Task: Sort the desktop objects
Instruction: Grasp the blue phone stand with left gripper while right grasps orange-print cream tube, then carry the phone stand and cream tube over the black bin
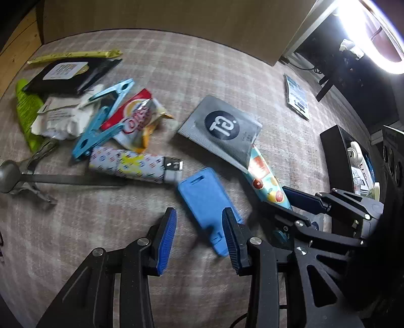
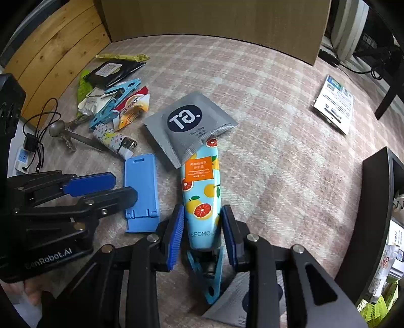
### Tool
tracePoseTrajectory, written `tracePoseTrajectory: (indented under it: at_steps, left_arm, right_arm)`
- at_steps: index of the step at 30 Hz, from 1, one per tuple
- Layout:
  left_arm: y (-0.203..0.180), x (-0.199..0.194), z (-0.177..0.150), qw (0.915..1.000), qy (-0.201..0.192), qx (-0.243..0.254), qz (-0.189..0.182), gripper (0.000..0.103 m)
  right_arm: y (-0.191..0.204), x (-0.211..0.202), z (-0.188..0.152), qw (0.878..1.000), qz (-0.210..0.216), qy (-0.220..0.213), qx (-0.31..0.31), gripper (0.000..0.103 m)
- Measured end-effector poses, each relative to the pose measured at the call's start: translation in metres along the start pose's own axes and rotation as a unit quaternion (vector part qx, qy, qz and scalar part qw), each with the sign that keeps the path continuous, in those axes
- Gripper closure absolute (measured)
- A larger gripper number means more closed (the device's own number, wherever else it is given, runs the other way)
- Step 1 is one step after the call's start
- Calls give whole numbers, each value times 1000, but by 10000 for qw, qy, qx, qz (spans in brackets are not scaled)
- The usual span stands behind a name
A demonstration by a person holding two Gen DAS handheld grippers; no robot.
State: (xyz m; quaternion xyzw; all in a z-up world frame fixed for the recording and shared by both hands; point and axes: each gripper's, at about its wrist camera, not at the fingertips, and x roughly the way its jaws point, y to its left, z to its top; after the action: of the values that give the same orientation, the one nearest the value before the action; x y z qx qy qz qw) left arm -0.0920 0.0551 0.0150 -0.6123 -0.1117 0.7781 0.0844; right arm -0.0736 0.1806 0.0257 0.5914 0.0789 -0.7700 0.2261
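A fruit-printed hand cream tube [image 2: 202, 199] lies on the checked cloth, its tip under a grey sachet [image 2: 186, 126]. My right gripper [image 2: 202, 234] points down over the tube's cap end, and its blue pads sit against both sides of the tube. In the left wrist view the tube [image 1: 265, 181] and right gripper [image 1: 287, 204] show at the right. A blue phone stand [image 1: 202, 199] lies flat beside the tube. My left gripper [image 1: 199, 238] hangs open above the stand's lower end, one finger over its edge and nothing pinched. The right wrist view shows the left gripper [image 2: 123, 188] over the stand [image 2: 141, 181].
A heap at the back left holds blue pegs [image 1: 101, 121], a lighter [image 1: 131, 164], a snack wrapper [image 1: 133, 118], a spoon [image 1: 10, 174] and packets. A leaflet [image 2: 333, 103] lies far right, near a black organiser [image 2: 378, 201]. Another peg [image 2: 209, 277] lies under the tube's cap. A cardboard box [image 2: 214, 20] stands behind.
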Motion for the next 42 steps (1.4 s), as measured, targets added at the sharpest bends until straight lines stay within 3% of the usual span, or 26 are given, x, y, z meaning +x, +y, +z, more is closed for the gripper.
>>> tracePoseTrajectory:
  at_steps: [9, 15, 18, 22, 30, 35, 42]
  left_arm:
    - [-19, 8, 9, 9994, 102, 44, 333, 57]
    - [-38, 14, 5, 9949, 36, 396, 928, 56]
    - [-48, 18, -1, 9901, -187, 596, 1260, 60]
    - [-47, 16, -9, 9898, -458, 510, 1249, 68]
    - [-21, -2, -32, 9942, -676, 5, 840, 69]
    - [-18, -22, -39, 9938, -809, 41, 760, 69]
    - [-50, -53, -43, 9933, -990, 328, 502, 69]
  right_arm:
    - [-25, -7, -1, 9996, -100, -68, 254, 74]
    - [-39, -11, -5, 9985, -213, -108, 483, 74]
    - [-42, -11, -7, 9981, -213, -149, 564, 74]
    - [-44, -12, -11, 9973, -179, -249, 666, 74]
    - [-45, -21, -26, 9948, 10, -479, 899, 75]
    - [-44, -36, -33, 9925, 98, -709, 988, 75]
    - [-52, -69, -49, 9876, 47, -1084, 1136, 75]
